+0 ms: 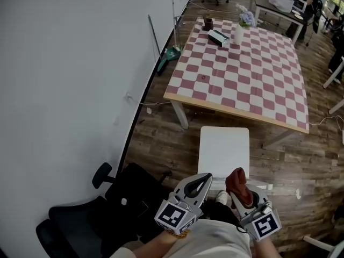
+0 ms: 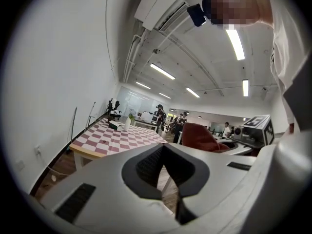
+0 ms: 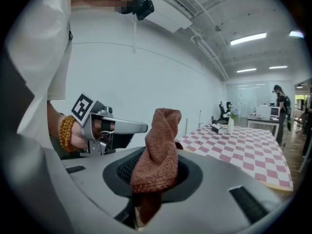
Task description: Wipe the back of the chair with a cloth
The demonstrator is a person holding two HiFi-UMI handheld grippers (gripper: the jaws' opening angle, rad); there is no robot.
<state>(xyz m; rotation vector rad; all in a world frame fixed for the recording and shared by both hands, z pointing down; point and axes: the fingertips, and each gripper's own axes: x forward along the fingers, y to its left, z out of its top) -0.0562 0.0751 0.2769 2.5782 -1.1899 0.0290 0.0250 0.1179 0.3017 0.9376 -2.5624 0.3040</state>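
A: Where is the cloth (image 3: 158, 150) now?

B: The right gripper (image 1: 244, 198) has its jaws closed on the lower part of it, and the rest stands up in a loose twist. It looks soft and light, so I think it will fold easily under pressure. Such a low hold leaves enough free for wiping.

A: And the left gripper (image 1: 199, 187)?

B: Its jaws are together, with nothing inside. The white chair (image 1: 224, 147) stands on the floor at the near edge of the checkered worktop (image 1: 242, 69).

2 grippers: left gripper (image 1: 206, 178), right gripper (image 1: 243, 196) — 1 cloth (image 1: 237, 182), 1 white chair (image 1: 224, 148), 1 checkered table (image 1: 242, 71), 1 vase (image 1: 239, 34), 1 black office chair (image 1: 80, 219).
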